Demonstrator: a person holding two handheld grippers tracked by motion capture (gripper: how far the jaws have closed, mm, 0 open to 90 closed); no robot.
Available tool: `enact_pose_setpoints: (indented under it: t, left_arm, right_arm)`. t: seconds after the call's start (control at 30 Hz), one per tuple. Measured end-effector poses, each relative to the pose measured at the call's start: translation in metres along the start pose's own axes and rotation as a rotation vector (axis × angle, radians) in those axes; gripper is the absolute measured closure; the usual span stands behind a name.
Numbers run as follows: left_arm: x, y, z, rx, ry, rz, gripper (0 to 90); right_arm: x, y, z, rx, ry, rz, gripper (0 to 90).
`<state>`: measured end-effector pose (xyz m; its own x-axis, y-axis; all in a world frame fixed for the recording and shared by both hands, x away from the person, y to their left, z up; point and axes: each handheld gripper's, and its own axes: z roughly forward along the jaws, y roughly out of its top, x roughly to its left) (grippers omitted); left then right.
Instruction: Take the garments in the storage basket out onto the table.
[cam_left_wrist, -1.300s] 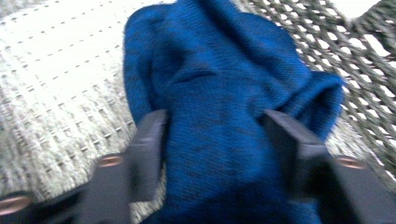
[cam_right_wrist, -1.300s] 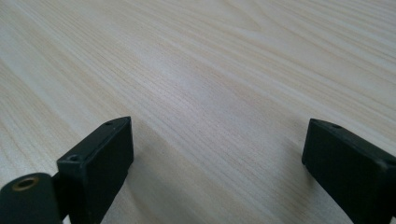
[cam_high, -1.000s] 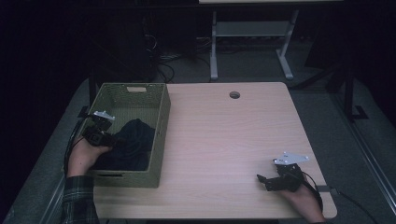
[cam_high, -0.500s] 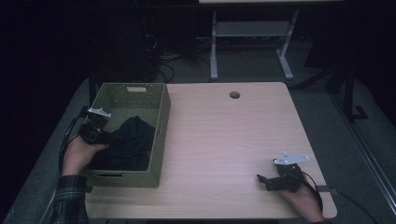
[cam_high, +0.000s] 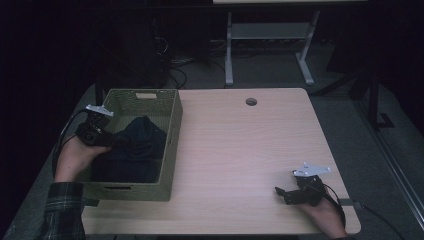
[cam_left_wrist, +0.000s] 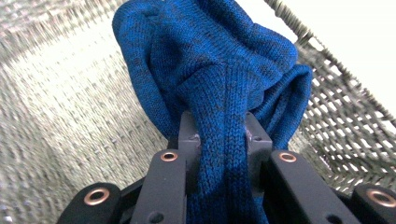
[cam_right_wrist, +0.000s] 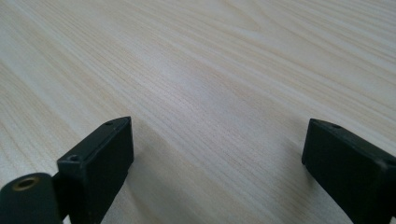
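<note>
We saw the left claw (cam_left_wrist: 223, 140) clamped on a fold of the blue knitted garment (cam_left_wrist: 210, 70); its jaws had just been closing, and the knit was pinched between the two pads, bunched into a thick ridge that ran down between the black jaws toward the camera. Above the grip, the cloth rose in a rumpled mound with its folds hanging to either side.

From the high view, the garment (cam_high: 135, 150) lay inside the woven basket (cam_high: 172, 145), dark against the pale weave, with a peak of fabric drawn up toward the left claw (cam_high: 112, 141). The left hand (cam_high: 75, 157) reached in over the basket's left wall. The basket stood at the left end of the desk (cam_high: 240, 150), its long side running away from the person, and part of it overhung the desk's left edge. In the left gripper view, the basket's (cam_left_wrist: 70, 102) woven floor showed to the left of the garment and its open-weave wall to the right.

The right claw (cam_right_wrist: 217, 154) was open, its jaws spread wide with bare wood grain between them. In the high view, the right claw (cam_high: 280, 192) rested low at the near right corner of the desk, held in the right hand (cam_high: 325, 215), pointing left and well apart from the basket.
</note>
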<state>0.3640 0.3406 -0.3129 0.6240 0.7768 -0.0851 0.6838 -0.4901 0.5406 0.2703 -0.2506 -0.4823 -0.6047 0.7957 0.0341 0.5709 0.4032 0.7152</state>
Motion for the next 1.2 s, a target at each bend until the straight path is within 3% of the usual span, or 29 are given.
enact_pose_setpoints:
  t: [0.3,0.73,1.2]
  left_arm:
    - [-0.005,0.021,-0.029,-0.019,0.038,0.043,74.8]
    - [-0.013,0.044,-0.063,-0.059,0.047,0.089,74.9]
    - [-0.032,0.062,-0.078,-0.106,0.001,0.138,74.9]
  right_arm:
    - [0.000,0.000,0.000,0.000,0.000,0.001,8.7]
    - [0.000,0.000,0.000,0.000,0.000,0.000,8.7]
    - [0.000,0.000,0.000,0.000,0.000,0.000,8.7]
